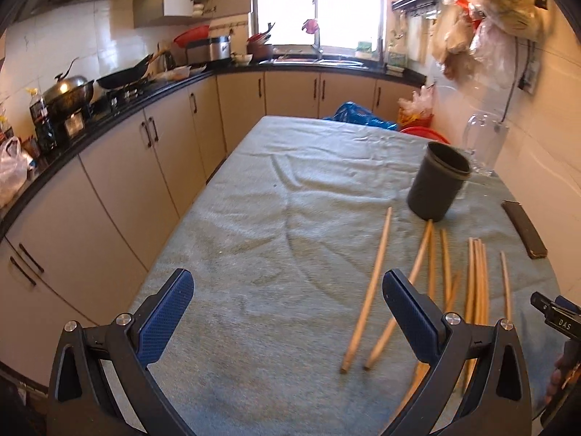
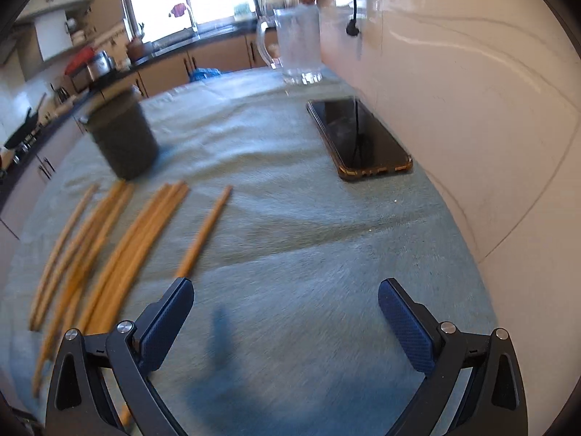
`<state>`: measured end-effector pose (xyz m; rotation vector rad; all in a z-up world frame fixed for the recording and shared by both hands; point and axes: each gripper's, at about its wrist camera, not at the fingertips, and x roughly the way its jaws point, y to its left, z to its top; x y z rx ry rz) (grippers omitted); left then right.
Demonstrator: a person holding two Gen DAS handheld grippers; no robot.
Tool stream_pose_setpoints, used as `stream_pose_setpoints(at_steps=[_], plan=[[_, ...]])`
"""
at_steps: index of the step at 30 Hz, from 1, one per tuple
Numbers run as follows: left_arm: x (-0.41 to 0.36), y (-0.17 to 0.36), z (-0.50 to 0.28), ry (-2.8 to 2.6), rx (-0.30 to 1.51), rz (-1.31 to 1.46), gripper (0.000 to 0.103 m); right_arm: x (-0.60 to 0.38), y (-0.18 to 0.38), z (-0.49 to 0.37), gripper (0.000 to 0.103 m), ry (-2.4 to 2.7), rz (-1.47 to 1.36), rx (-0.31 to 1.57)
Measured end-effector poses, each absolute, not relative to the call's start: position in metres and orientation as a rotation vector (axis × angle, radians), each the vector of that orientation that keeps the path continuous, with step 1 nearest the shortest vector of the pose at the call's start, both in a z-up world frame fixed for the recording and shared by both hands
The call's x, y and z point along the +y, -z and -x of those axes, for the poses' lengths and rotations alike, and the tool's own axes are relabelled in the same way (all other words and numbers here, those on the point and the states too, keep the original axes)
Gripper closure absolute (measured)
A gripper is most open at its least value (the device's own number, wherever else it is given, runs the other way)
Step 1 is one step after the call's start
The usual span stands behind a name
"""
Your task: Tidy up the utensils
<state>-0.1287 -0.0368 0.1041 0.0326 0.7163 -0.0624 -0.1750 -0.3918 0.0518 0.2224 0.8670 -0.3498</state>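
Plainly, both the left gripper (image 1: 288, 290) and right gripper (image 2: 286, 299) hover with jaws spread wide and empty above slim wooden chopsticks (image 1: 368, 289) scattered on grey-green cloth (image 1: 254, 218) near a dark round cup (image 1: 437, 181).

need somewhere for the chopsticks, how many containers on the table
2: a dark cup just beyond the chopsticks, and a clear glass jug behind it by the wall.

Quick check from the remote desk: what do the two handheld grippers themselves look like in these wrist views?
The left gripper and the right gripper look alike: black angular linkage arms with round silver pivot bolts, each carrying two flat fingers faced with blue textured pads. A black part at the left view's right edge reads "DAS".
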Motion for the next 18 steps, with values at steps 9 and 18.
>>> stream_pose_setpoints(at_steps=[9, 18], plan=[[-0.052, -0.126, 0.162, 0.106, 0.636, -0.063, 0.0, -0.343, -0.1, 0.207, 0.0, 0.328, -0.178, 0.696], [-0.057, -0.138, 0.185, 0.117, 0.559, -0.086, 0.0, -0.314, -0.129, 0.233, 0.0, 0.357, -0.125, 0.563]])
